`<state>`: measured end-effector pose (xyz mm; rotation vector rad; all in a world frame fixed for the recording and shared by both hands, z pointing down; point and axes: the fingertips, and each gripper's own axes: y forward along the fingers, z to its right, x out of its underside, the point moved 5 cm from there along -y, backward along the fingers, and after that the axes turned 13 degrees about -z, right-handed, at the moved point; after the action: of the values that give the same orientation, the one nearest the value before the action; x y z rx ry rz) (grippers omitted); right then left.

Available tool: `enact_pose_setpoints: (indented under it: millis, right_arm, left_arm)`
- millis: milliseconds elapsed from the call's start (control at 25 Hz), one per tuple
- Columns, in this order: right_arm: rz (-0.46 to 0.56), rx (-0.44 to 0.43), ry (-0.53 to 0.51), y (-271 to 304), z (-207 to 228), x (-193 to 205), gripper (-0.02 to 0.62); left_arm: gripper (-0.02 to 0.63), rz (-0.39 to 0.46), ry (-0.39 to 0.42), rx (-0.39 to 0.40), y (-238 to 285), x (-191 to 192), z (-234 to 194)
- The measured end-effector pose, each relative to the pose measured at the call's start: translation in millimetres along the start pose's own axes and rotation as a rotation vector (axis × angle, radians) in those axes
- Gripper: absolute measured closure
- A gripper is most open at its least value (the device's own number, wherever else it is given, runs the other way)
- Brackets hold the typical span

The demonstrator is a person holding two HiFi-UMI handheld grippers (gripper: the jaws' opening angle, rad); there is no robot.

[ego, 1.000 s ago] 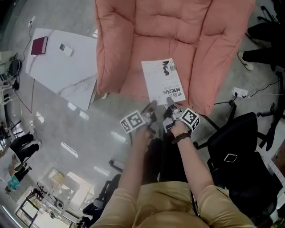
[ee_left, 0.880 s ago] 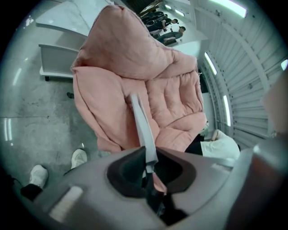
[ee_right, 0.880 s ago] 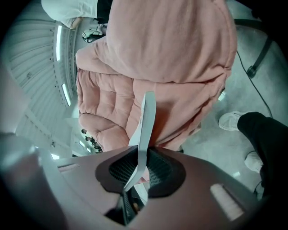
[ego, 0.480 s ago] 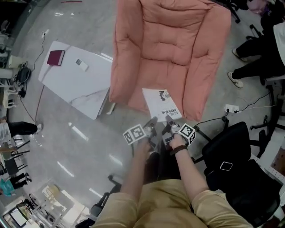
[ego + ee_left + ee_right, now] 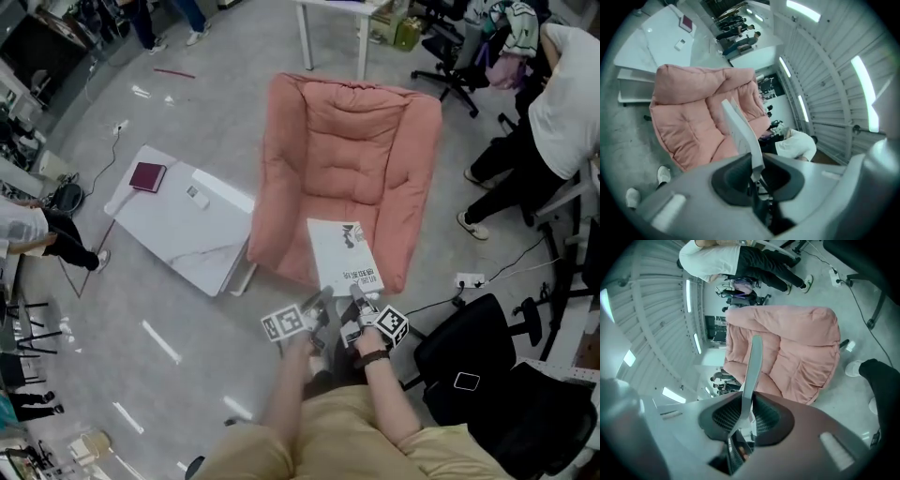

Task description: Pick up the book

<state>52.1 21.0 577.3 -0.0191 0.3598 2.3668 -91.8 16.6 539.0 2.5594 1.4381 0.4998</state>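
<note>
A thin white book (image 5: pixel 344 255) with black print on its cover hangs above the seat of the pink armchair (image 5: pixel 347 150). Both grippers hold it by its near edge. My left gripper (image 5: pixel 323 298) is shut on the book's near left corner, where the book (image 5: pixel 740 126) runs edge-on between the left gripper's pads (image 5: pixel 754 171). My right gripper (image 5: pixel 357 293) grips the near right corner. Its jaws have just been opening slightly, and the book (image 5: pixel 752 364) is still pinched between the right gripper's pads (image 5: pixel 740 420).
A low white marble table (image 5: pixel 178 234) stands left of the armchair with a maroon notebook (image 5: pixel 147 176) and a small device (image 5: pixel 197 196) on it. A black office chair (image 5: pixel 478 366) is at my right. A person in a white shirt (image 5: pixel 567 84) stands at the far right. A power strip (image 5: pixel 467 279) lies on the floor.
Both grippers have risen with the book, which has come up off the armchair's seat. The head view now takes in far more of the room.
</note>
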Motion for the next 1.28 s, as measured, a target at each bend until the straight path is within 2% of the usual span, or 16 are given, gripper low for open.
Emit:
enact_pose_setpoints:
  millis: [120, 320, 520, 760, 1000, 1280]
  right_arm:
    - [0.015, -0.07, -0.048, -11.6, -39.3, 3.1, 0.526]
    - [0.015, -0.168, -0.164, -26.4, -102.6, 12.3, 0.523]
    - [0.048, -0.26, -0.215, -38.7, -159.9, 20.8, 0.522]
    - [0.084, -0.343, -0.351, -50.3, -225.4, 30.0, 0.52]
    - [0.113, -0.36, -0.458, -65.1, -258.4, 37.2, 0.52]
    - [0.122, -0.409, -0.52, -77.7, -280.4, 51.5, 0.52]
  left_arm:
    - [0.555, 0.017, 0.085, 0.043, -12.1, -7.0, 40.8]
    - [0.554, 0.075, 0.152, 0.128, -38.0, -15.2, 94.9]
    - [0.553, 0.1, 0.248, 0.198, -55.3, -29.5, 146.5]
    - [0.552, 0.129, 0.364, 0.284, -77.7, -48.4, 202.5]
    - [0.551, 0.155, 0.389, 0.342, -91.8, -48.7, 230.2]
    - [0.552, 0.182, 0.425, 0.373, -110.1, -43.3, 252.6]
